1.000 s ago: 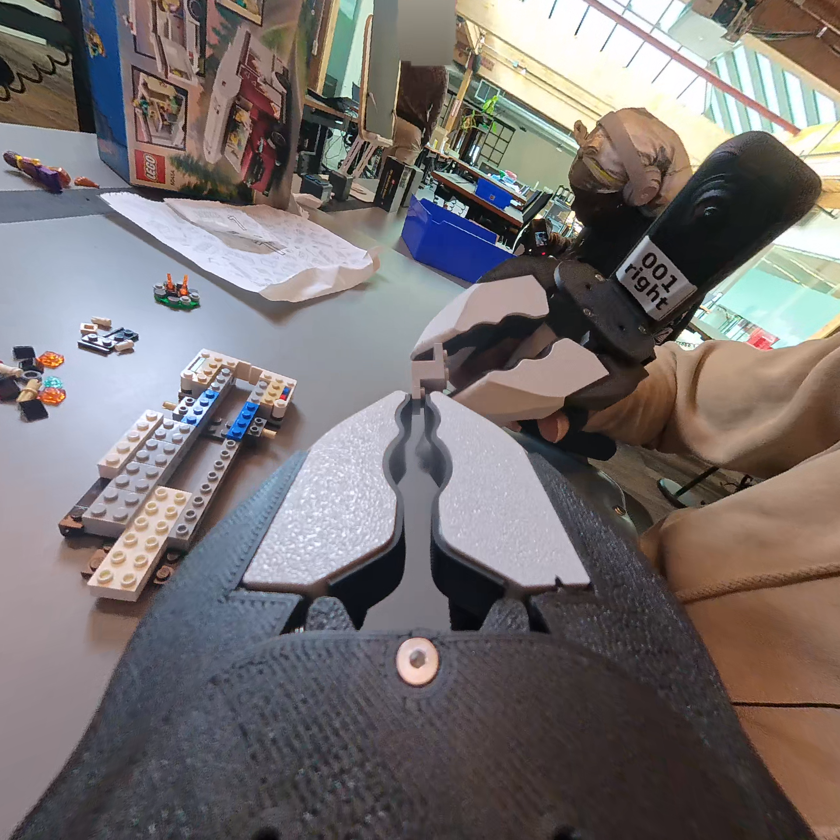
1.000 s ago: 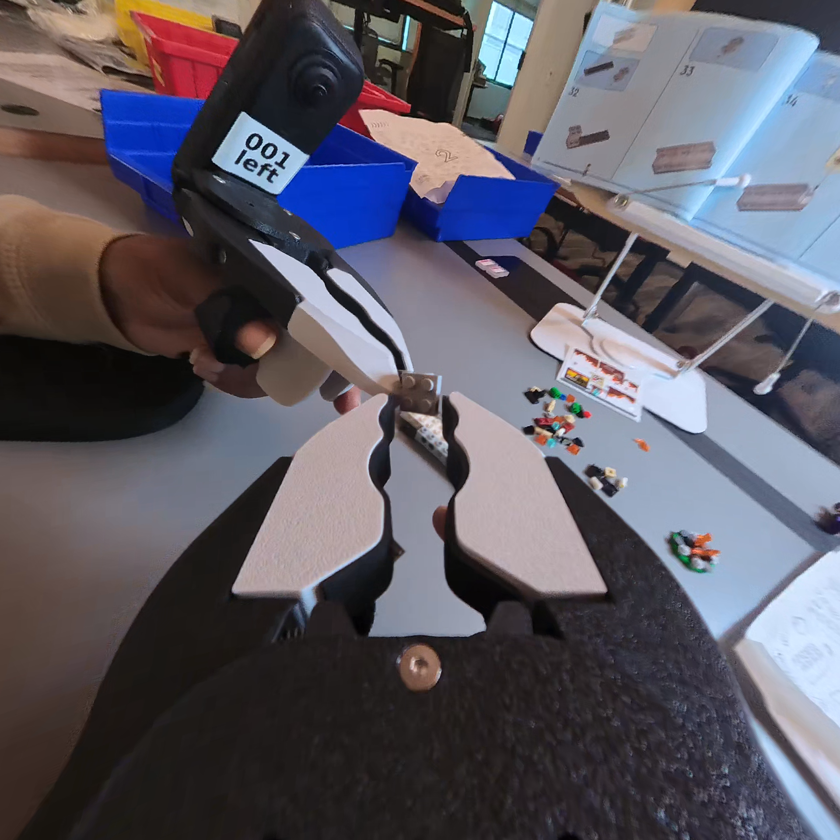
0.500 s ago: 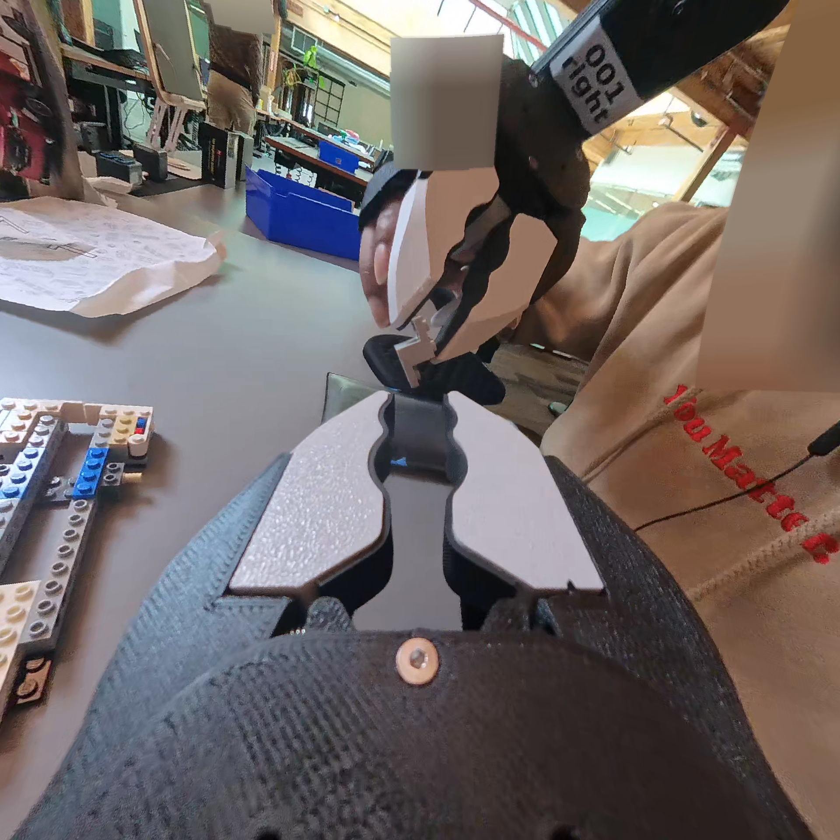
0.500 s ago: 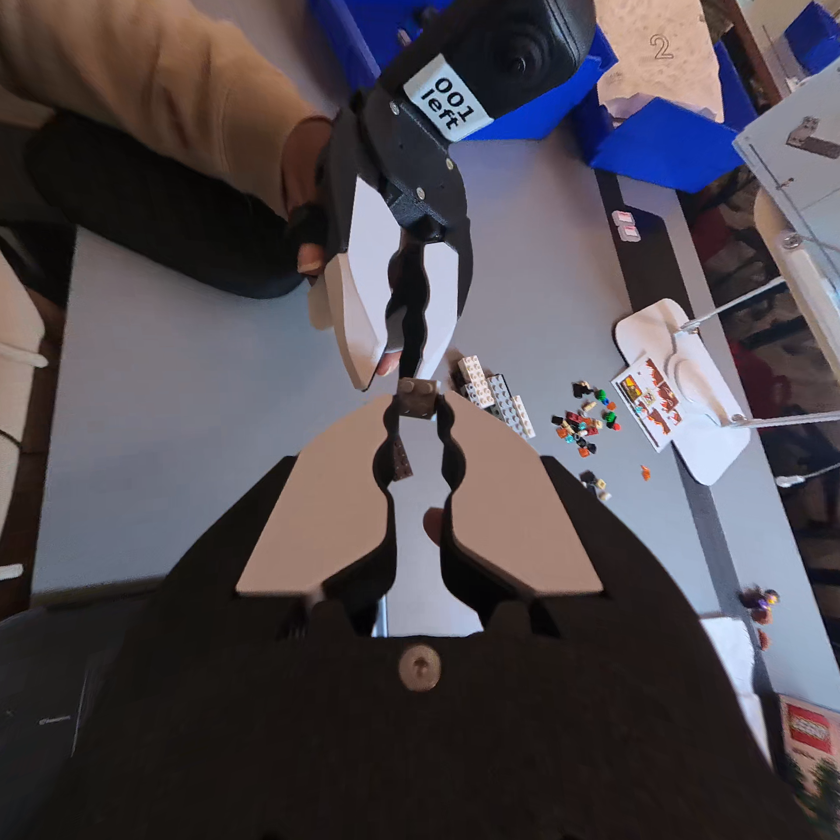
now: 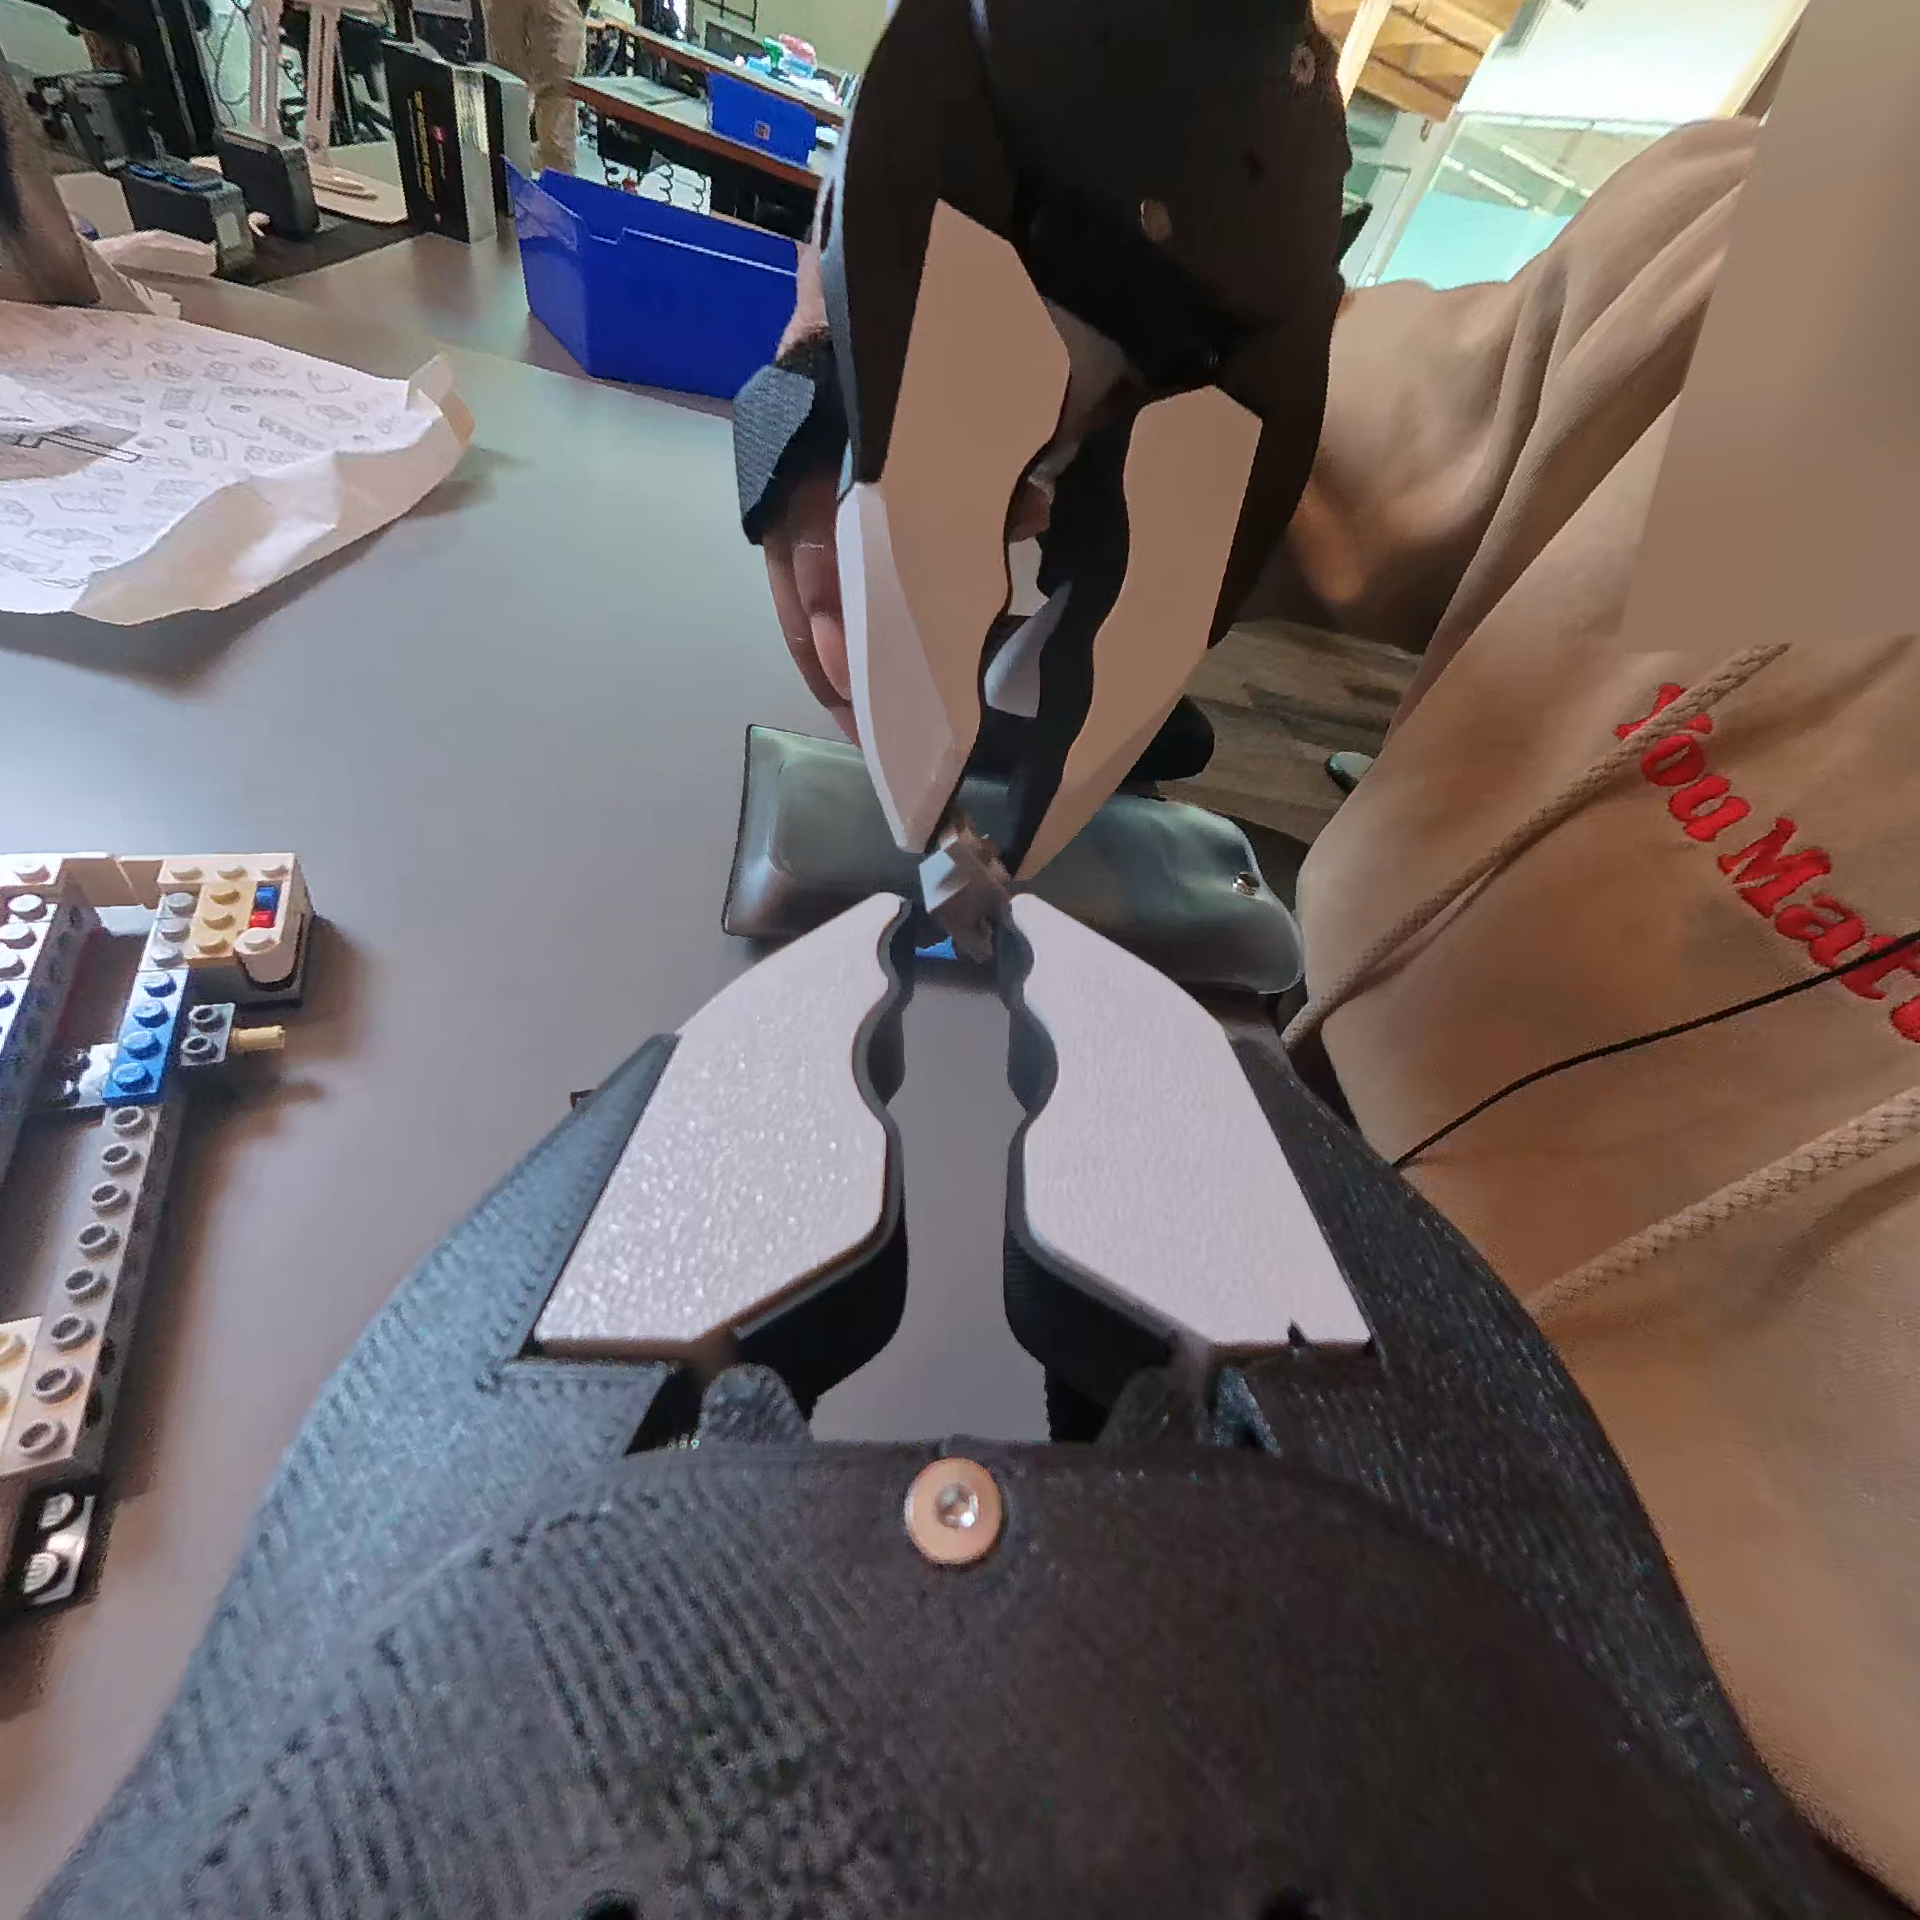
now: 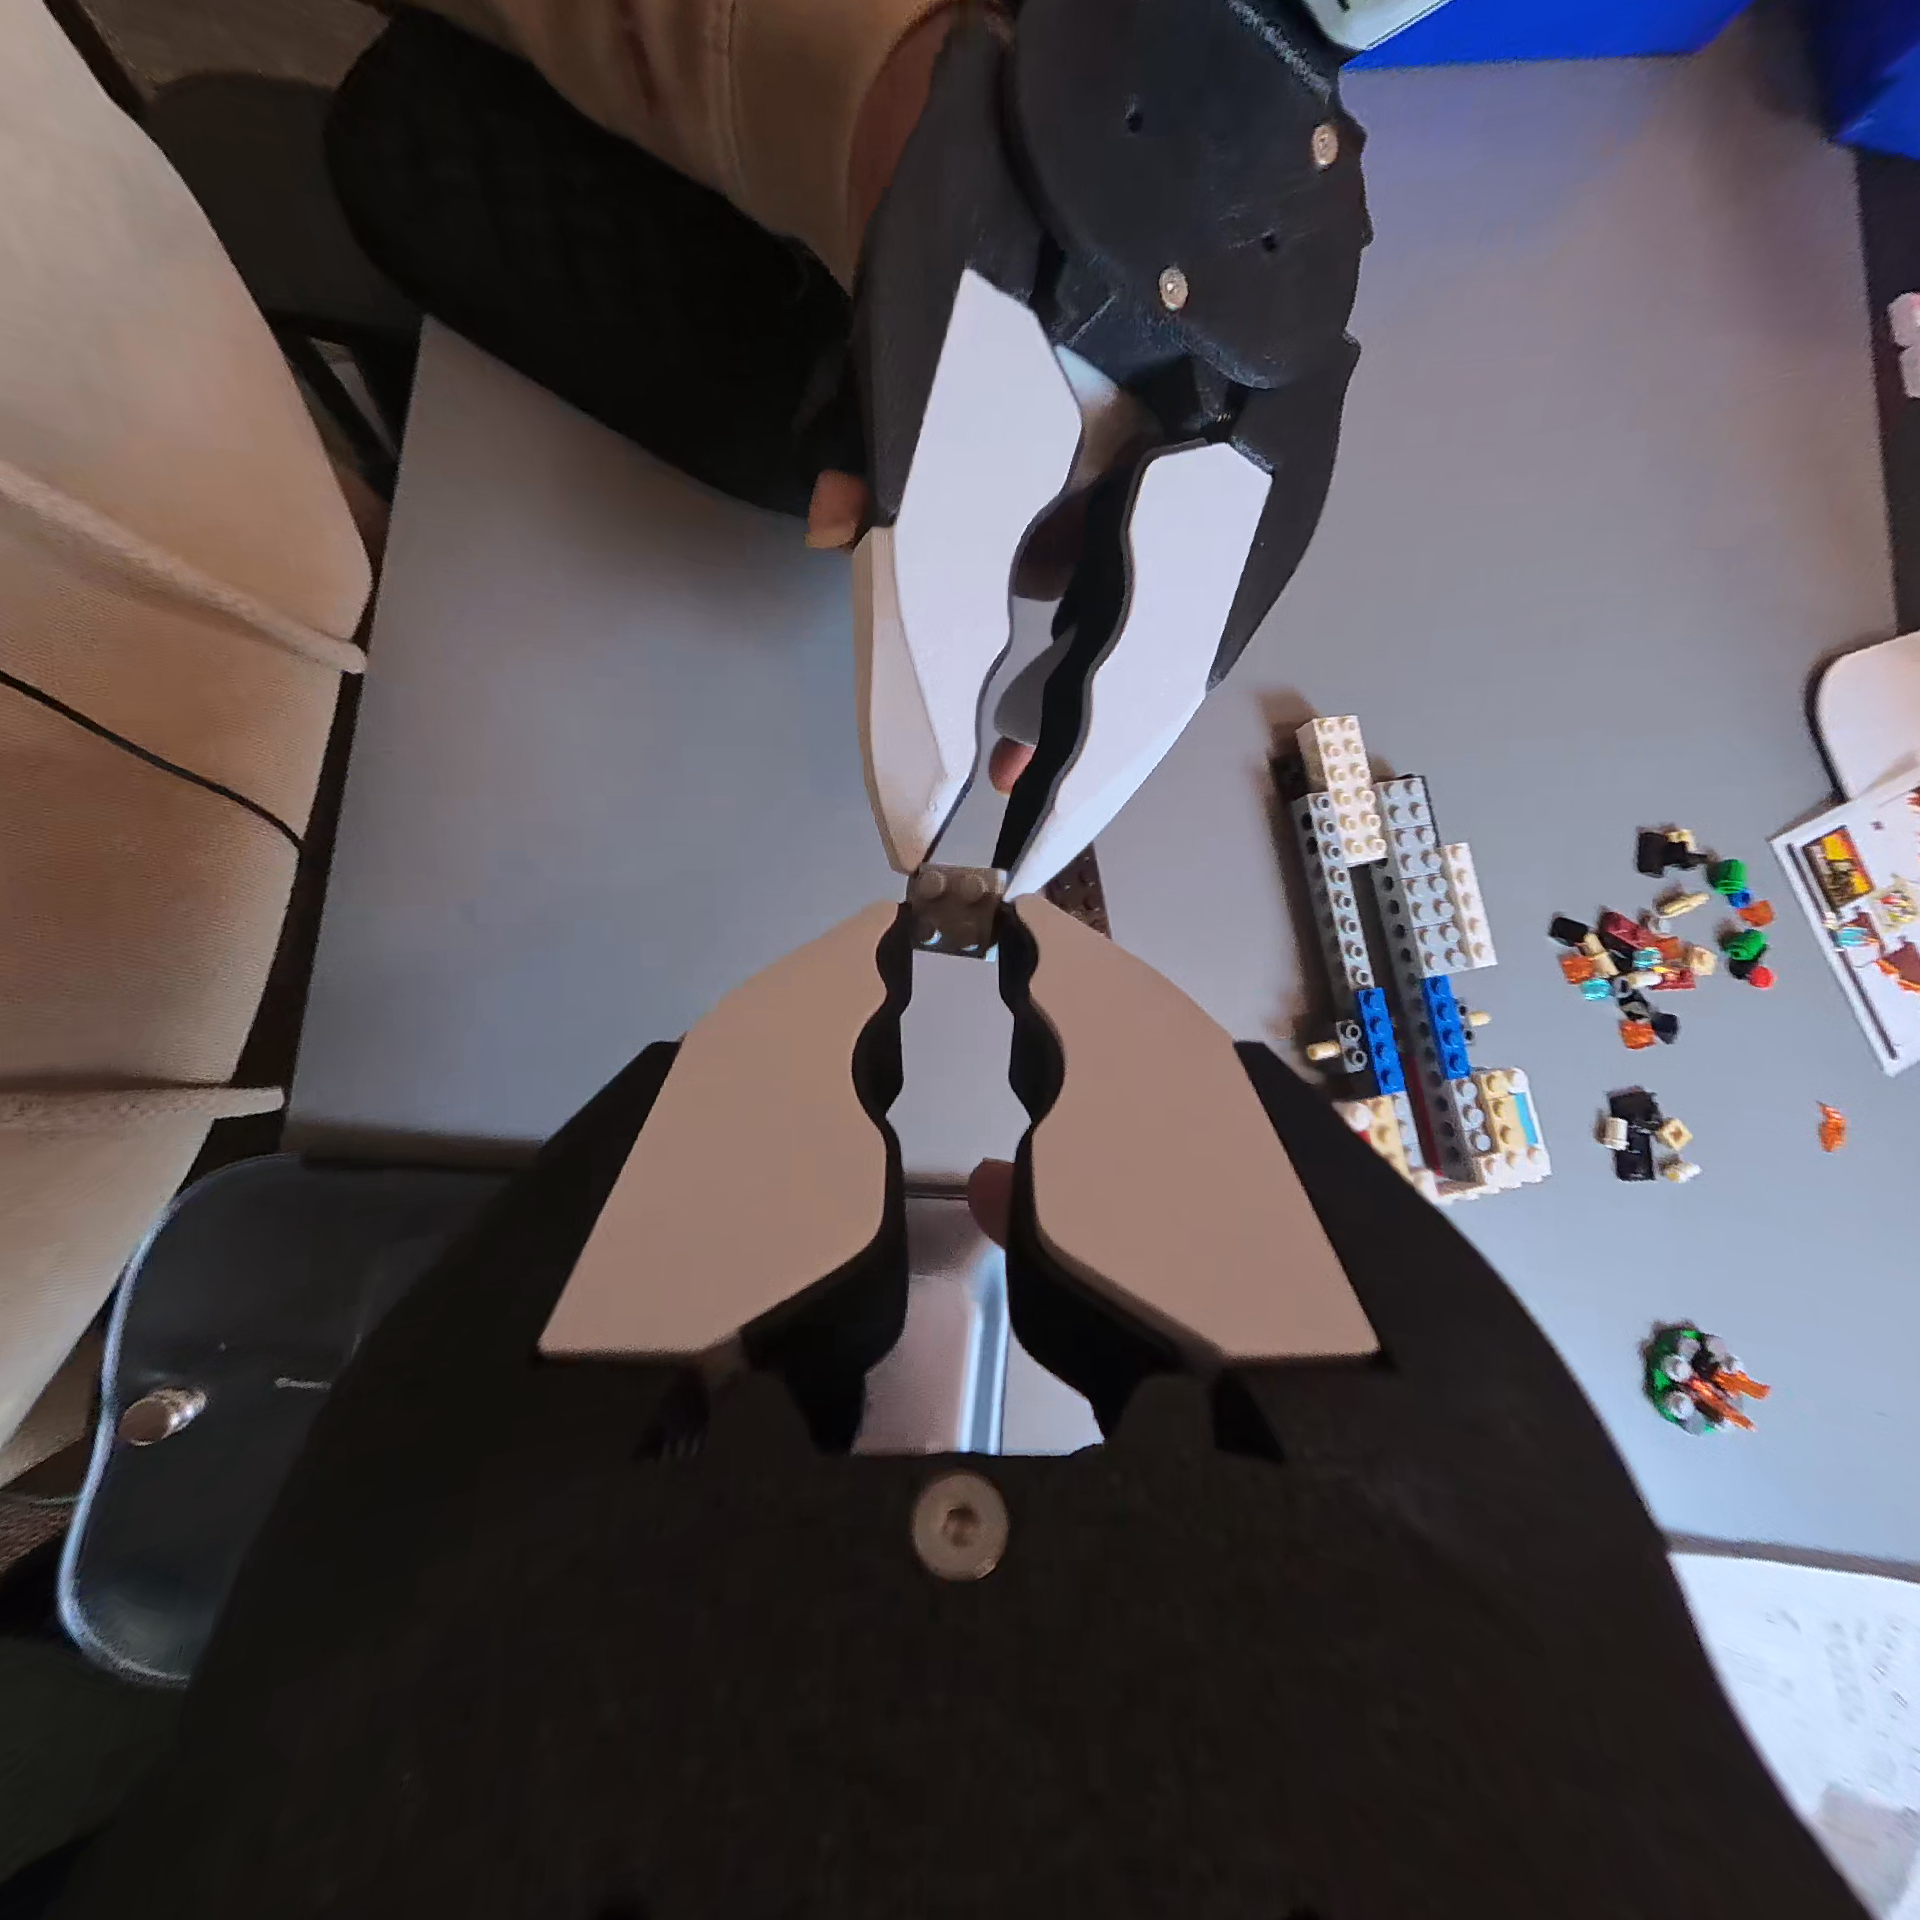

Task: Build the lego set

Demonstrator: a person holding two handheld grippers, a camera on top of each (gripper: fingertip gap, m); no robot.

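Observation:
A small dark grey 2x2 lego piece (image 6: 956, 925) with a brown part under it is held in the air above the table's near edge. My right gripper (image 6: 956, 914) is shut on it from its two sides. My left gripper (image 5: 956, 909) meets it tip to tip from the opposite direction, its jaws narrowed to the piece's width around the same piece (image 5: 940, 883). The right gripper (image 5: 977, 857) comes down from above in the left wrist view. The partly built model (image 6: 1403, 956) of grey, tan and blue bricks lies on the grey table, also in the left wrist view (image 5: 135, 1049).
Loose small pieces (image 6: 1652, 956) and a small green build (image 6: 1694, 1392) lie beyond the model. A sticker sheet (image 6: 1860, 914) is at the right edge. A crumpled paper bag (image 5: 187, 457) and a blue bin (image 5: 644, 281) sit farther back. A person's tan hoodie (image 5: 1558, 935) is close. The partly built model (image 6: 1403, 956) is about equally far from each gripper, around 15 centimeters.
The right gripper has tipped from level to pointing down with the piece. The left gripper let go of it, then came back and narrowed around it.

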